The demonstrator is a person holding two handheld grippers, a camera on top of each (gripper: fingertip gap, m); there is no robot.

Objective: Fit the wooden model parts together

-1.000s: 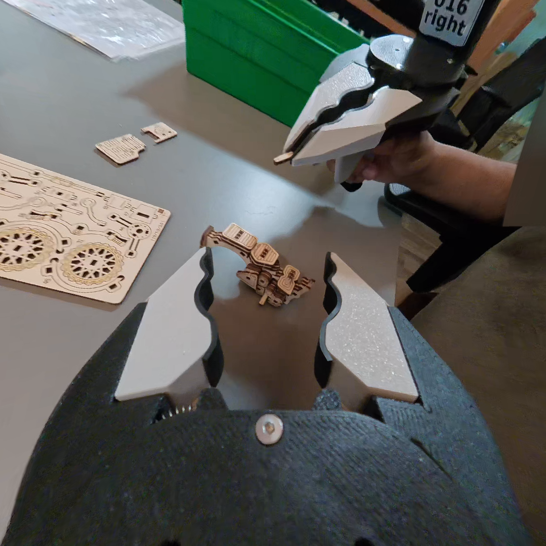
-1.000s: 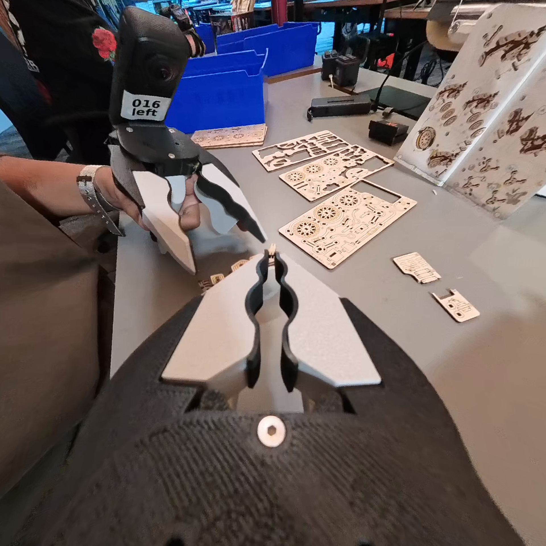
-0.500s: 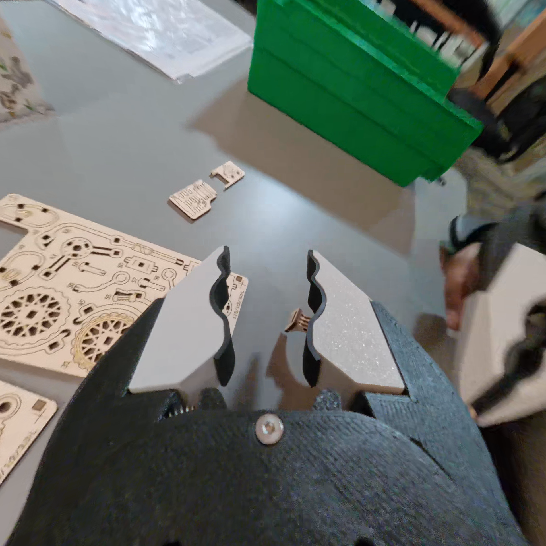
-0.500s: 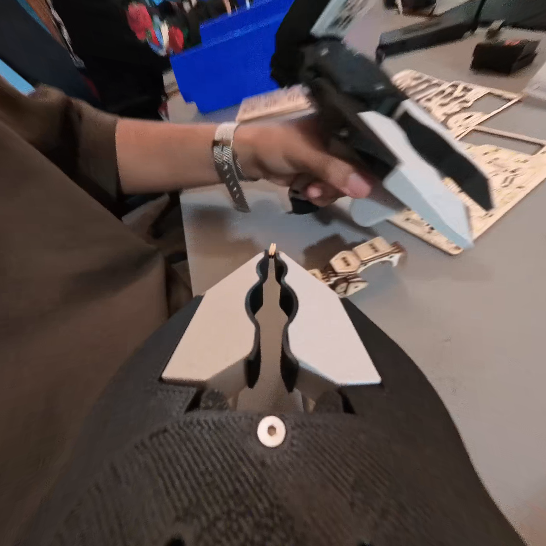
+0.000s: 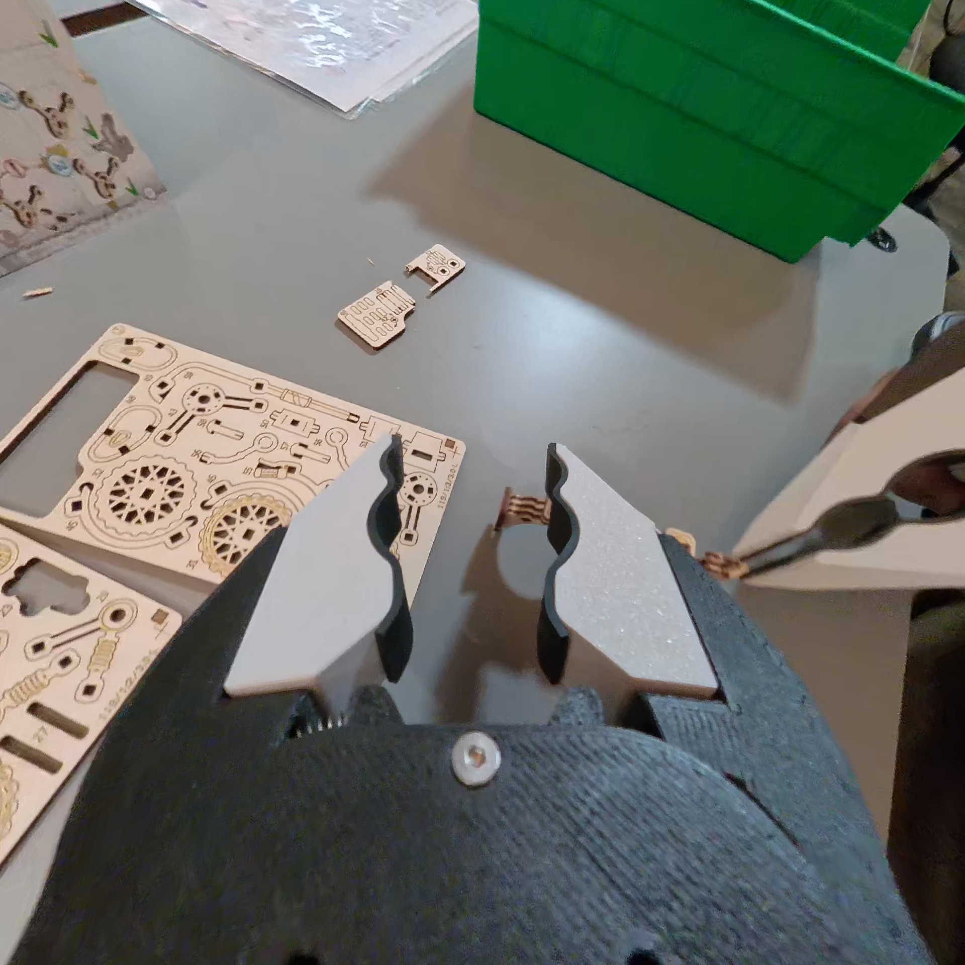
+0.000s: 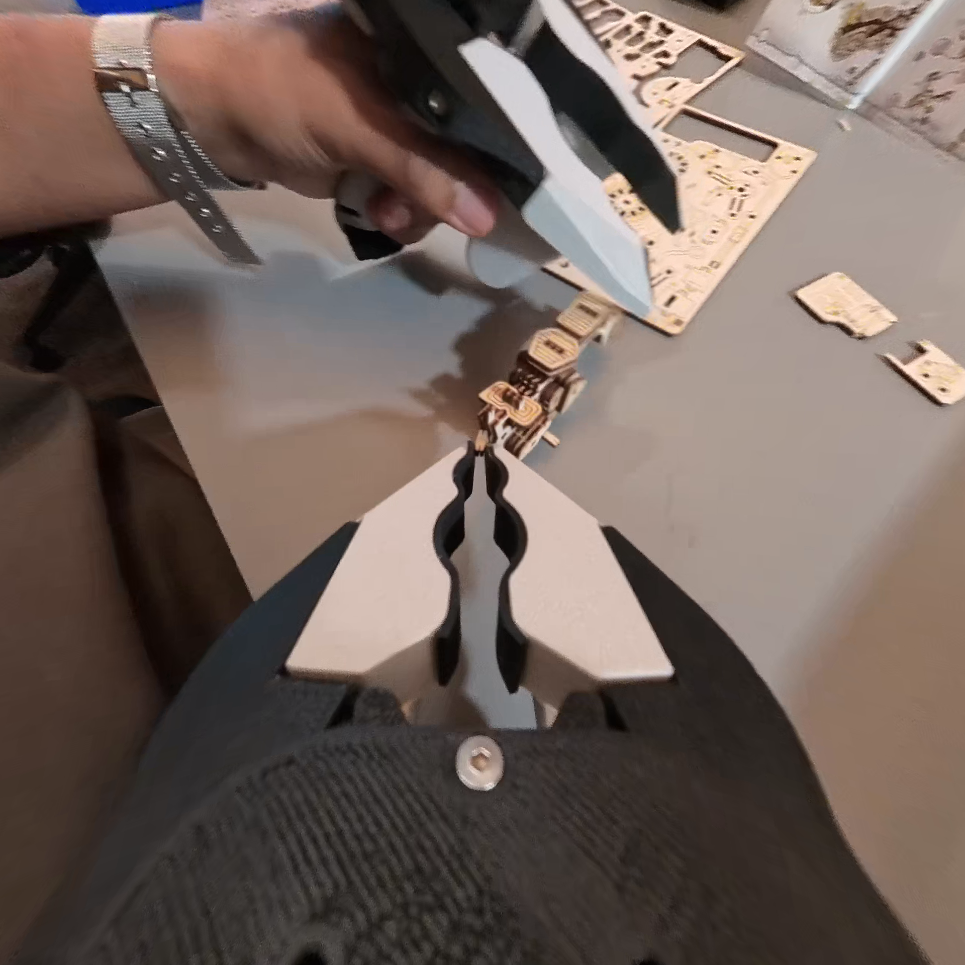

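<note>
A small, partly built wooden model [image 6: 538, 386] lies on the grey table [image 6: 731, 522]. In the left wrist view only bits of it [image 5: 522, 509] show past my right finger. My left gripper [image 5: 472, 451] is open and empty, hovering low over the model's far end. It also shows in the right wrist view [image 6: 655, 266], held by a hand. My right gripper [image 6: 479, 458] is shut on a tiny wooden piece [image 6: 476, 446]. Its tip is right at the model's near end. It enters the left wrist view [image 5: 746, 566] from the right.
Laser-cut wooden sheets [image 5: 209, 459] lie left of the model. Two loose wooden pieces [image 5: 378, 316] [image 5: 436, 266] lie beyond. A green bin [image 5: 705, 115] stands at the back. A printed instruction sheet [image 5: 52, 146] and a plastic sleeve [image 5: 313, 42] lie farther off. The table edge [image 6: 172, 418] runs beside the person's lap.
My left gripper has moved forward over the model, and its jaws stand a little narrower. My right gripper has come down from above to table level, at the model's near end.
</note>
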